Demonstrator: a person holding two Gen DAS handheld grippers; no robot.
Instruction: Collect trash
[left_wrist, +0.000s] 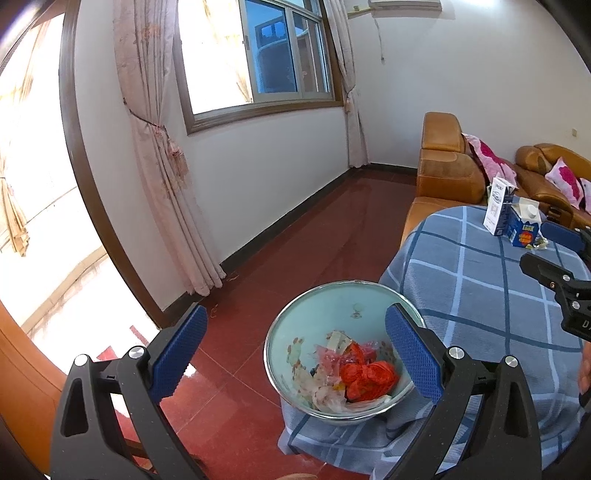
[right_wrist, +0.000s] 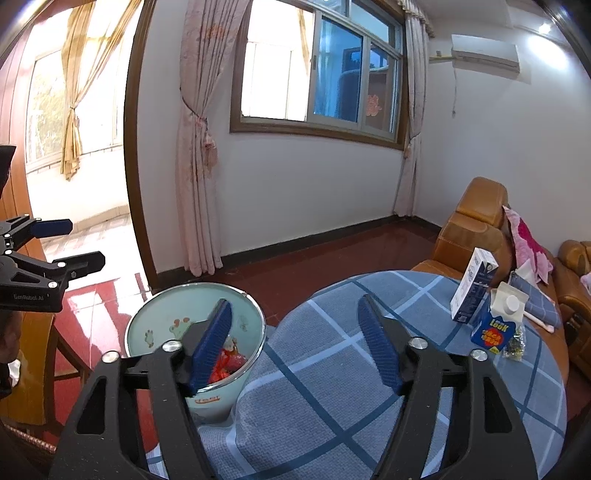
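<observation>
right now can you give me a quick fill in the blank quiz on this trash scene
1. The bin beside the table holds a bright ____ crumpled bag among the wrappers.
2. Two cartons, the white carton and the blue carton, stand on a ____ checked tablecloth.
3. The left gripper and right gripper both have their jaws ____, holding nothing.
4. Behind the table sits a tan leather ____.

Missing words: red; blue; open; sofa

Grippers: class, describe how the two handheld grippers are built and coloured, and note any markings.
Both the left gripper and right gripper have black angular frames with triangular cut-outs, silver round bolts, and blue textured finger pads. The left one's body carries pale "GenRobot.AI" lettering.
</observation>
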